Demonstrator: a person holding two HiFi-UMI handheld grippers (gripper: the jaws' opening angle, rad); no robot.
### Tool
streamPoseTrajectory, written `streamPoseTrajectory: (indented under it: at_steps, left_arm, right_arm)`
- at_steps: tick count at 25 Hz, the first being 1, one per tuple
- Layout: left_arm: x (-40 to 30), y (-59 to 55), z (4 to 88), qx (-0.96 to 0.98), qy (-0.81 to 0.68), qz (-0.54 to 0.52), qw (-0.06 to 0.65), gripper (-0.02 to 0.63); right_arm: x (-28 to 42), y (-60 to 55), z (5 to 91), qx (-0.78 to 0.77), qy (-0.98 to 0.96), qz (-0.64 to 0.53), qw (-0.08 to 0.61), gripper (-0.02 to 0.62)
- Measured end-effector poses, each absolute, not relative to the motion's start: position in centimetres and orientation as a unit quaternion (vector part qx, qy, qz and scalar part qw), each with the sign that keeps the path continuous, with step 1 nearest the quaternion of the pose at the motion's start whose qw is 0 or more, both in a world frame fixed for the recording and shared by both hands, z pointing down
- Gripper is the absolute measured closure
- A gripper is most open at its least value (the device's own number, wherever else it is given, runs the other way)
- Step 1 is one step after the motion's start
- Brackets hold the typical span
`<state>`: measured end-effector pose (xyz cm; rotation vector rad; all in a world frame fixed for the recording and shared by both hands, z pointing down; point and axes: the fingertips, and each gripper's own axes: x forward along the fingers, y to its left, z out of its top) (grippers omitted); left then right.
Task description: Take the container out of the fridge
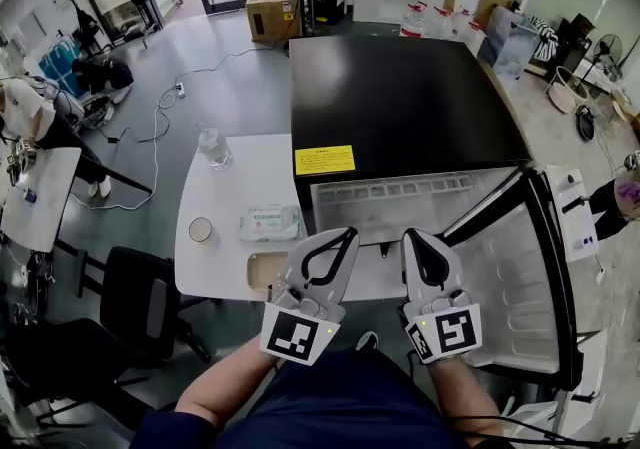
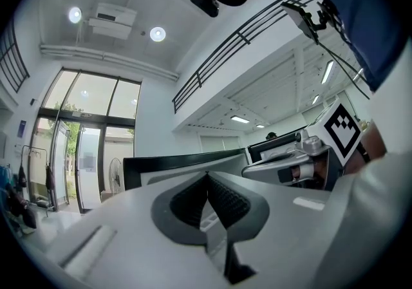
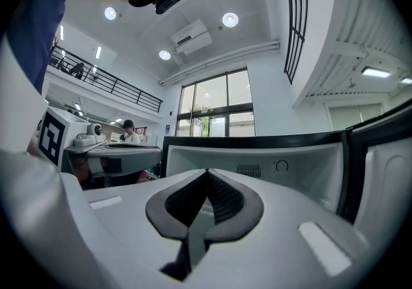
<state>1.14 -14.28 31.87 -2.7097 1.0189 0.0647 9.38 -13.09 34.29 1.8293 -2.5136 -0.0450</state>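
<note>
Both tongs clenched on nothing, side by side in front of the open fridge.

On the white table [image 1: 225, 199]: paper cup [image 1: 201, 229] by the left edge, clear bottle [image 1: 213, 147] toward the far edge, wipes pack [image 1: 268, 223] near the middle. A shallow beige container [image 1: 260, 272] lies at the near edge, its right end hidden under my left tongs [image 1: 348, 235]. Those jaws are pressed together, nothing between them. My right tongs [image 1: 412, 236] are just beside, jaws likewise together and empty. Both tips hover over the black fridge [image 1: 400, 107], at its front lip; a yellow label [image 1: 324, 159] sits on its top near the front left corner. The fridge door [image 1: 520, 282] stands swung wide at right, white shelves showing. I cannot see deeper inside the fridge.
</note>
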Motion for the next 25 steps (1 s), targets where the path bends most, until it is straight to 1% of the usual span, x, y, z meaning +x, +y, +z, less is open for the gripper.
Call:
streamPoseTrajectory:
  at_steps: [16, 21, 25]
  left_arm:
    - [1.2, -14.8, 32.6, -0.930, 0.347, 0.025, 0.117, 0.601]
    - [1.4, -15.0, 33.3, -0.931, 0.350, 0.015, 0.097, 0.601]
    - [1.6, -14.9, 32.9, -0.931, 0.346, 0.020, 0.117, 0.601]
  right_arm:
    - [9.6, -13.8, 35.0, 0.594, -0.804, -0.012, 0.022, 0.589]
    - [9.9, -14.0, 35.2, 0.593, -0.805, -0.009, 0.020, 0.589]
    - [10.1, -13.9, 35.3, 0.594, -0.805, -0.008, 0.018, 0.589]
